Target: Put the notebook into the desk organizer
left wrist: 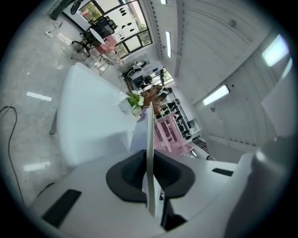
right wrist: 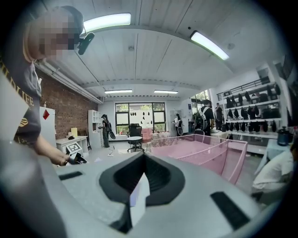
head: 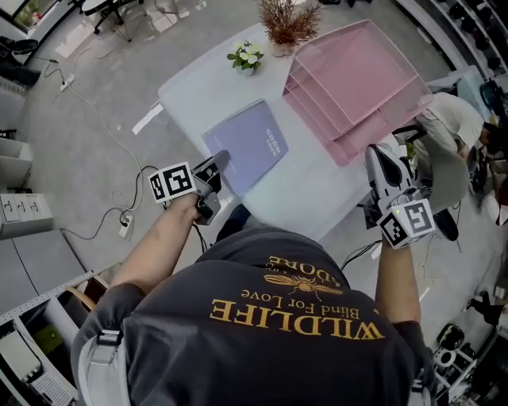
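- One notebook is the job. In the head view it lies flat on the table, left of the pink desk organizer and apart from it, with bare tabletop between them.
- In the same view, the left gripper sits at the notebook corner farthest from the desk organizer.
- The right gripper hangs in the air just beside the organizer's near corner, off the table edge.
- A small flower pot and a vase of dried stems stand left of the organizer's far end. Neither lies on the line from notebook to organizer. A seated person is to the organizer's right.
- In the left gripper view, the notebook runs edge-on between the jaws of the left gripper, which is clamped on it. The desk organizer shows beyond its far end.
- On handling, the notebook looks thin and light, with a soft cover. Held by one corner it will likely sag and swing, and a hold nearer the bound edge should be stiffer. The organizer's mesh rims could catch its leading edge.
- In the right gripper view, the right gripper has its jaws pressed together on nothing. The desk organizer is straight ahead, and people stand far behind it.
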